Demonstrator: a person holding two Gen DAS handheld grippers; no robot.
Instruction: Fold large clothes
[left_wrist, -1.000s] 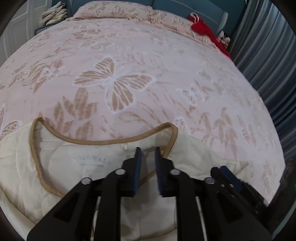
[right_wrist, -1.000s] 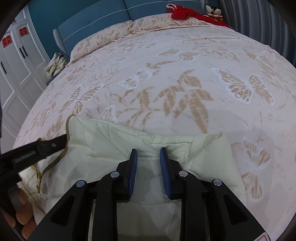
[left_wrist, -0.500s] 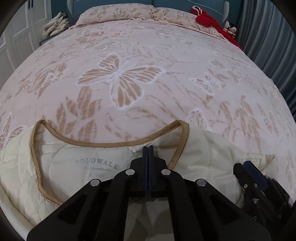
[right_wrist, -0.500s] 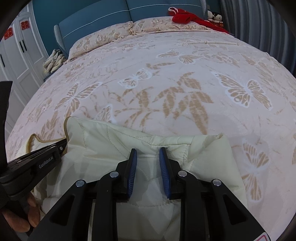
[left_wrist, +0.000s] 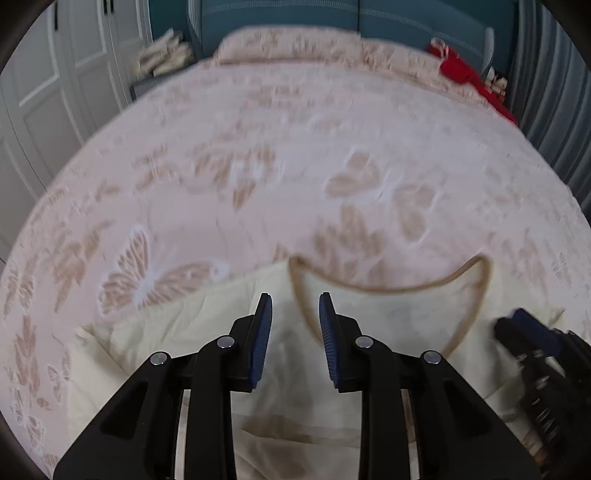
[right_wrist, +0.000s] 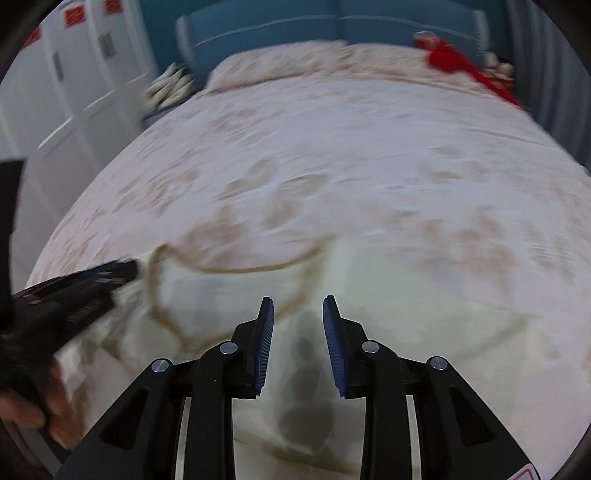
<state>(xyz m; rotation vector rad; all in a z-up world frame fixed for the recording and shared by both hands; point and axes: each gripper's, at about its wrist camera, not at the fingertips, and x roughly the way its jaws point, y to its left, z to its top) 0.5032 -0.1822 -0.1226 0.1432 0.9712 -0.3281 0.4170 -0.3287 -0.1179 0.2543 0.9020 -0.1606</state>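
A cream quilted jacket with a tan-trimmed collar lies on the near part of the bed; it also shows in the right wrist view, blurred. My left gripper is open and empty above the jacket, just left of the collar. My right gripper is open and empty above the jacket, just right of the collar. The right gripper shows at the right edge of the left wrist view. The left gripper shows at the left of the right wrist view.
The bed has a pink cover with butterfly print and pillows at the far end. A red cloth lies at the far right. White wardrobe doors stand to the left. Grey curtains hang to the right.
The left gripper was shut half a second ago and is now open. It has moved to the left of the collar. The right gripper opened wider. Both views are blurred from motion.
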